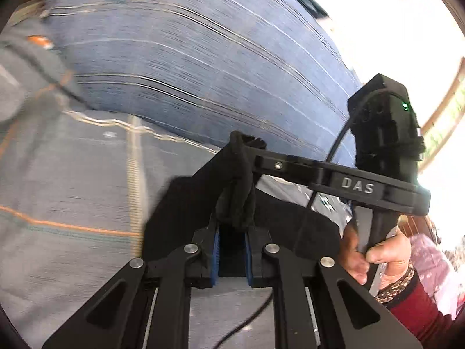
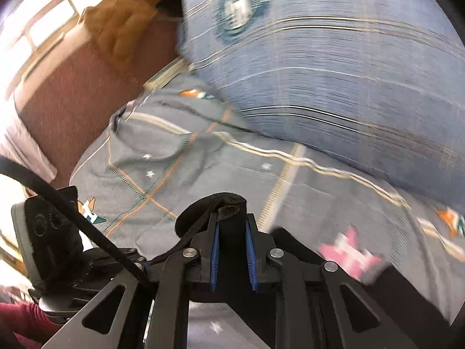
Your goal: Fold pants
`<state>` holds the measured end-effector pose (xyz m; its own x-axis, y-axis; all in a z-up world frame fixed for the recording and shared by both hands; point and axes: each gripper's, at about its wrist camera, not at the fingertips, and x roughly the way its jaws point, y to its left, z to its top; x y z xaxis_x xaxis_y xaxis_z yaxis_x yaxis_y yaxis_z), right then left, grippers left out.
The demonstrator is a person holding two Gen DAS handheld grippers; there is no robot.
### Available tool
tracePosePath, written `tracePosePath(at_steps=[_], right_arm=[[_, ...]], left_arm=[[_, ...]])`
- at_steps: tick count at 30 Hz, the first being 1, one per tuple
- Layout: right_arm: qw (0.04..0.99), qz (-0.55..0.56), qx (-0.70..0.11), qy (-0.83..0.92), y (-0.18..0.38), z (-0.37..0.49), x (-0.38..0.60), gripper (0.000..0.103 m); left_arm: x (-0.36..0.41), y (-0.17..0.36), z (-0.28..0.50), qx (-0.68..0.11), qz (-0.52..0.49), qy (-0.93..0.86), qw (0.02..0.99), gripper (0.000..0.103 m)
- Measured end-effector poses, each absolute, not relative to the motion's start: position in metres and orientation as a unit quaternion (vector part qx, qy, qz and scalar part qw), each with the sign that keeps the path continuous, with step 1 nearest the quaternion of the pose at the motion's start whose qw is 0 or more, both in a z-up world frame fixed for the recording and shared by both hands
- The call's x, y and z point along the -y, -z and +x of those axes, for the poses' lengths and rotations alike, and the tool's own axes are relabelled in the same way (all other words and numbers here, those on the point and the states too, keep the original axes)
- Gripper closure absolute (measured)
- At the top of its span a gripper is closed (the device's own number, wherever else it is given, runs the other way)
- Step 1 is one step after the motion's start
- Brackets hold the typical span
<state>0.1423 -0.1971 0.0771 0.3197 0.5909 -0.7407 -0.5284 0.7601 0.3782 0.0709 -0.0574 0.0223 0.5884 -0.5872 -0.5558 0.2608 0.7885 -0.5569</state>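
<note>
The black pants (image 1: 180, 203) hang lifted above a grey patterned bedsheet (image 1: 72, 180). My left gripper (image 1: 231, 250) is shut on a bunched edge of the pants, which sticks up between its blue pads. My right gripper (image 2: 232, 250) is shut on another edge of the pants (image 2: 209, 206). In the left wrist view the right gripper (image 1: 261, 157) reaches in from the right and pinches the same bunch of fabric. The rest of the pants is hidden below both grippers. Both views are motion-blurred.
A large blue striped pillow (image 1: 203, 58) lies at the back of the bed, also in the right wrist view (image 2: 348, 72). A brown cushion (image 2: 130, 20) and a red-brown headboard (image 2: 66, 101) stand at the left. The person's hand (image 1: 383, 253) grips the right handle.
</note>
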Motion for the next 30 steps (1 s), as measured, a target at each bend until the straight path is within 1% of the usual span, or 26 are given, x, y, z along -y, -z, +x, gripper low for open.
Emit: tracePosePath(at_steps=[4,5,8,10,12,14,15,16,17,18,19,20,23,26,30], right_arm=[[0.822,0.071,-0.479,-0.300,-0.060,0.138,0.263,0.085],[0.827,0.083,-0.482,-0.278,-0.051,0.138,0.285,0.089],[0.832,0.124,-0.490,-0.231,-0.031,0.138,0.334,0.090],[0.838,0.131,-0.496,-0.188,-0.017,0.136,0.360,0.089],[0.839,0.141,-0.499,-0.163,-0.012,0.132,0.376,0.087],[0.848,0.145,-0.486,-0.154,-0.019,0.125,0.386,0.087],[0.852,0.146,-0.480,-0.151,-0.023,0.123,0.389,0.085],[0.857,0.149,-0.468,-0.153,-0.032,0.121,0.387,0.078],[0.860,0.154,-0.460,-0.158,-0.038,0.119,0.387,0.065],[0.863,0.160,-0.450,-0.166,-0.045,0.116,0.384,0.056],[0.865,0.165,-0.443,-0.170,-0.048,0.114,0.380,0.040],[0.867,0.171,-0.433,-0.176,-0.052,0.111,0.375,0.036],[0.871,0.174,-0.418,-0.192,-0.059,0.099,0.350,0.036],[0.852,0.205,-0.411,-0.250,-0.054,0.086,0.322,0.044],[0.822,0.235,-0.435,-0.284,-0.031,0.088,0.297,0.044]], left_arm=[[0.116,-0.009,0.080,-0.408,-0.183,0.268,0.853,0.090],[0.132,-0.002,0.083,-0.417,-0.166,0.266,0.853,0.090],[0.168,0.020,0.086,-0.447,-0.130,0.263,0.845,0.090],[0.176,0.028,0.082,-0.459,-0.125,0.264,0.839,0.088],[0.171,0.024,0.072,-0.459,-0.129,0.271,0.836,0.087],[0.161,0.018,0.063,-0.458,-0.136,0.279,0.833,0.079],[0.154,0.016,0.060,-0.458,-0.142,0.280,0.832,0.078],[0.145,0.013,0.053,-0.458,-0.146,0.281,0.831,0.076],[0.137,0.010,0.046,-0.457,-0.149,0.282,0.830,0.072],[0.129,0.006,0.043,-0.454,-0.153,0.278,0.832,0.070],[0.117,0.003,0.038,-0.450,-0.159,0.272,0.835,0.068],[0.110,0.001,0.037,-0.447,-0.165,0.267,0.837,0.066],[0.079,-0.003,0.030,-0.442,-0.183,0.239,0.845,0.062],[0.057,0.001,0.032,-0.441,-0.198,0.210,0.850,0.062],[0.039,0.010,0.038,-0.444,-0.220,0.181,0.850,0.061]])
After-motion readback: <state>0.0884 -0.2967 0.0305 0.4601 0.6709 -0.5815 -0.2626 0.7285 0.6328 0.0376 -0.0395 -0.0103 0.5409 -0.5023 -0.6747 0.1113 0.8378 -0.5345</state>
